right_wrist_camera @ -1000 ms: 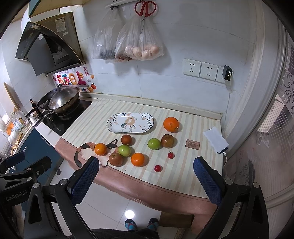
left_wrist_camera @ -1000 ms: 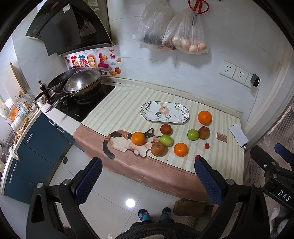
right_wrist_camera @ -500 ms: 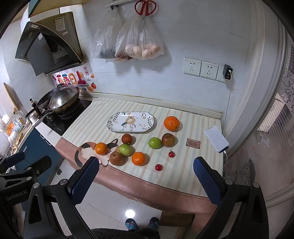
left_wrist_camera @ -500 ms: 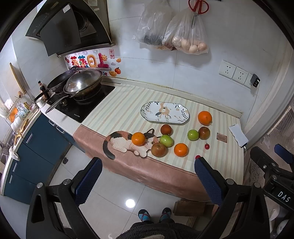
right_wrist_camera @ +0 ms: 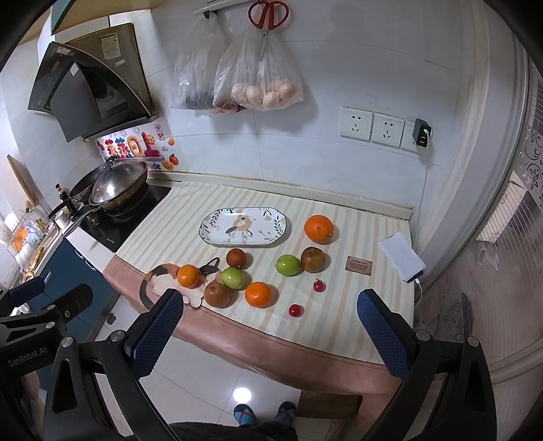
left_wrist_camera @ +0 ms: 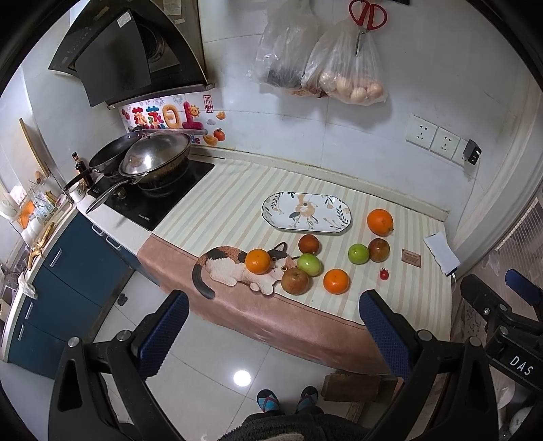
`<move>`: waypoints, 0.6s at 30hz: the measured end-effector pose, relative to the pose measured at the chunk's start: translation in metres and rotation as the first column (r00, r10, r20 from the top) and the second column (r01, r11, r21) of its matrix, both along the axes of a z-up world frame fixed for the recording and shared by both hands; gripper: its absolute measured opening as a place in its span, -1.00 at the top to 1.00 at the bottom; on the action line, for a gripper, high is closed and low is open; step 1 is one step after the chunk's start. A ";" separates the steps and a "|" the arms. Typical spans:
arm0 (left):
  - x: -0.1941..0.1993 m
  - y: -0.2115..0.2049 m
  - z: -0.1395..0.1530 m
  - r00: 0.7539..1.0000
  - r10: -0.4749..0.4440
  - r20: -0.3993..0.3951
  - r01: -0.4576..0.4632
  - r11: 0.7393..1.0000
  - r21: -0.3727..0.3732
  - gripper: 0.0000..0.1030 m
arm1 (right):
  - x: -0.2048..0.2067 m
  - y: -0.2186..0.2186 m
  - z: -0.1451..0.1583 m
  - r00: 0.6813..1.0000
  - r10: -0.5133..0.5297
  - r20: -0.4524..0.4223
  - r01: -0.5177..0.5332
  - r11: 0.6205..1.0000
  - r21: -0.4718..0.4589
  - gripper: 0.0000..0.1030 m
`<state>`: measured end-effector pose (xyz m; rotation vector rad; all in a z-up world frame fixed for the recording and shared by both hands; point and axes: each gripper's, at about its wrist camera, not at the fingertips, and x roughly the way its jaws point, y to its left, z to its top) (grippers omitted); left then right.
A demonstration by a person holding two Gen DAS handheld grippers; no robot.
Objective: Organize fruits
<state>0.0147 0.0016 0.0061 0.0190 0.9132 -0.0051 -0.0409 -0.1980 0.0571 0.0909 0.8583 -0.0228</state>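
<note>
— Blue textured pads line both sets of jaws. State of each?

— Left gripper point(left_wrist_camera: 273, 330): jaws spread wide, nothing between them, held above the floor in front of the bench point(left_wrist_camera: 237, 203). Right gripper point(right_wrist_camera: 269, 330): jaws equally wide apart, empty, also short of the bench edge.

— Location of the fruit?

— All on the striped cloth point(right_wrist_camera: 356, 298) covering the bench. Nearest the jaws: a brown-red apple point(right_wrist_camera: 217, 294), a small orange point(right_wrist_camera: 258, 294) and a cherry tomato point(right_wrist_camera: 295, 310). A second cherry tomato point(right_wrist_camera: 318, 285) lies just behind it. One orange point(right_wrist_camera: 188, 275) sits on the cat-shaped mat point(right_wrist_camera: 163, 281). A green apple point(right_wrist_camera: 232, 277) touches the brown-red apple; a dark red fruit point(right_wrist_camera: 236, 257) lies behind it.

— And further back?

— A second green apple point(right_wrist_camera: 288, 265) touches a red-brown apple point(right_wrist_camera: 312, 259). A large orange point(right_wrist_camera: 318, 229) lies behind that pair, beside the oval patterned plate point(right_wrist_camera: 217, 234), which holds no fruit.

— Surroundings?

— A wok point(left_wrist_camera: 154, 159) on the hob to the left; two plastic bags point(right_wrist_camera: 237, 78) and red scissors point(right_wrist_camera: 268, 15) hang on the wall.
</note>
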 end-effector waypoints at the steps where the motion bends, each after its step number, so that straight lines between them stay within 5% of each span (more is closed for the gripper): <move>1: 0.000 0.000 0.000 1.000 0.000 0.001 0.000 1.000 0.000 -1.00 | -0.001 0.000 0.000 1.000 0.000 0.000 0.000 1.000 0.000 -1.00; 18: 0.000 0.000 0.002 1.000 0.001 0.001 -0.001 1.000 0.001 -1.00 | 0.005 0.003 -0.002 1.000 0.002 -0.003 -0.002 1.000 0.009 -1.00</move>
